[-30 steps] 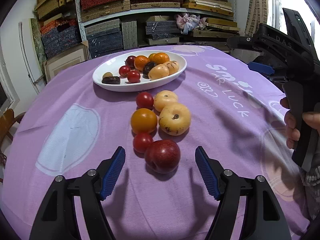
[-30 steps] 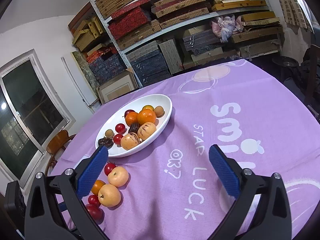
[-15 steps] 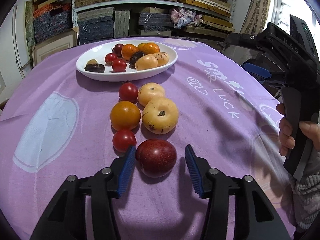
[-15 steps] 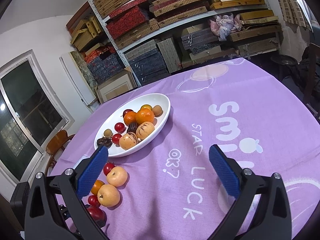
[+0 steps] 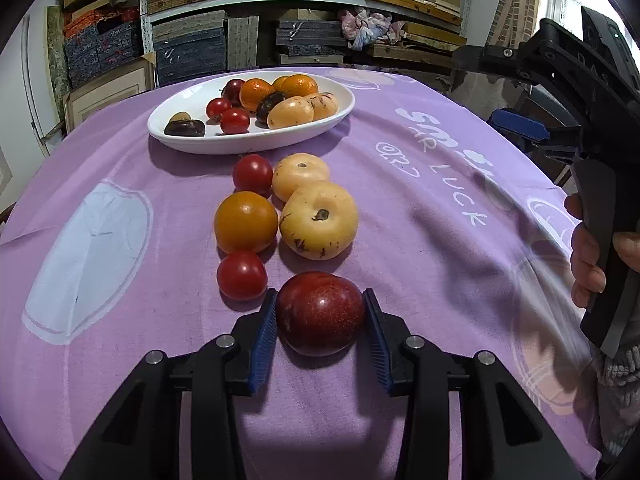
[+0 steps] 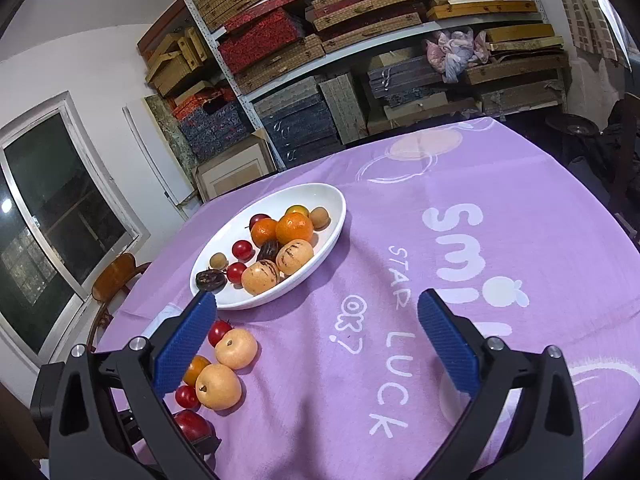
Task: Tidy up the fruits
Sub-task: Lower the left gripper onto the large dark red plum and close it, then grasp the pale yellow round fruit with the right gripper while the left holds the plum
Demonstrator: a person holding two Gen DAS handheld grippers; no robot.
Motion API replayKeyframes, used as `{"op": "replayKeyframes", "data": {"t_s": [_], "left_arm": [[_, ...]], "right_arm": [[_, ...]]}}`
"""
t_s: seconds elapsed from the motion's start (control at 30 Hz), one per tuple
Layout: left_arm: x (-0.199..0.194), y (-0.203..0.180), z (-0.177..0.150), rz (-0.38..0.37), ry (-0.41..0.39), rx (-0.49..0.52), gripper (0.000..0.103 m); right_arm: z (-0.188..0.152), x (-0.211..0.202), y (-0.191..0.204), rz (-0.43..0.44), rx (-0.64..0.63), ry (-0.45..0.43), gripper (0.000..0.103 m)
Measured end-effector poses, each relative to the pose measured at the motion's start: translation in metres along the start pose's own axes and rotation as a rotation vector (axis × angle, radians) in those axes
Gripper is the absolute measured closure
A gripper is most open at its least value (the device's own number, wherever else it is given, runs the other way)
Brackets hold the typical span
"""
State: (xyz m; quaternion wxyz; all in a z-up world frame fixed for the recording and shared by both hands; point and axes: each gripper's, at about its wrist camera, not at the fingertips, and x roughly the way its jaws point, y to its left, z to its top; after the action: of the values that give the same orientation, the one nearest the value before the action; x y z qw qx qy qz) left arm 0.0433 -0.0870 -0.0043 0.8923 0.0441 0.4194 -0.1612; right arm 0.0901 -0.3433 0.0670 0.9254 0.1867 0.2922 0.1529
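Where light strikes, dark-red plum [image 5: 320, 314] gleams.

surface: a round top [image 6: 520, 184] under a purple cloth [image 5: 400, 420] printed with white letters and pale fruit shapes.
plate: white oval dish [image 5: 248, 145] at the far side, resting on the cloth with small fruits in it.
loose fruit: a cluster on the cloth just in front of the plate.
far pair: a small red tomato [image 5: 253, 175] beside a pale yellow fruit [image 5: 301, 175].
middle pair: an orange tomato [image 5: 245, 222] beside a larger yellow fruit [image 5: 319, 220], the two yellow ones touching.
near pair: another small red tomato [image 5: 241, 275] and, just beside it, a dark red plum [image 5: 320, 313].
right half: bare cloth, with only shadows on it.
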Motion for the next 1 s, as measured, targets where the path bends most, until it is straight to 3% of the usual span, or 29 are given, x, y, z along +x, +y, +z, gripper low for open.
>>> {"op": "replayKeyframes", "data": {"t_s": [0.17,0.4,0.5,0.57,0.67,1.0], "left_arm": [[-0.017,0.022,-0.004,0.040,-0.027,-0.026,0.061],[-0.038,0.087,-0.012,0.184,-0.060,-0.149,0.061],[-0.035,0.108,-0.017,0.189,-0.053,-0.218,0.061],[-0.035,0.108,-0.016,0.204,-0.060,-0.207,0.061],[-0.037,0.105,-0.016,0.184,-0.059,-0.187,0.061],[-0.030,0.106,-0.014,0.146,-0.039,-0.192,0.061]], "right_arm": [[-0.009,0.006,0.023,0.010,-0.127,0.035,0.004],[-0.049,0.032,0.084,0.021,-0.417,0.153,0.004],[-0.070,0.044,0.106,0.007,-0.522,0.197,0.005],[-0.080,0.051,0.114,-0.006,-0.569,0.217,0.011],[-0.086,0.063,0.116,-0.014,-0.579,0.257,0.033],[-0.084,0.075,0.115,-0.012,-0.552,0.293,0.034]]}}
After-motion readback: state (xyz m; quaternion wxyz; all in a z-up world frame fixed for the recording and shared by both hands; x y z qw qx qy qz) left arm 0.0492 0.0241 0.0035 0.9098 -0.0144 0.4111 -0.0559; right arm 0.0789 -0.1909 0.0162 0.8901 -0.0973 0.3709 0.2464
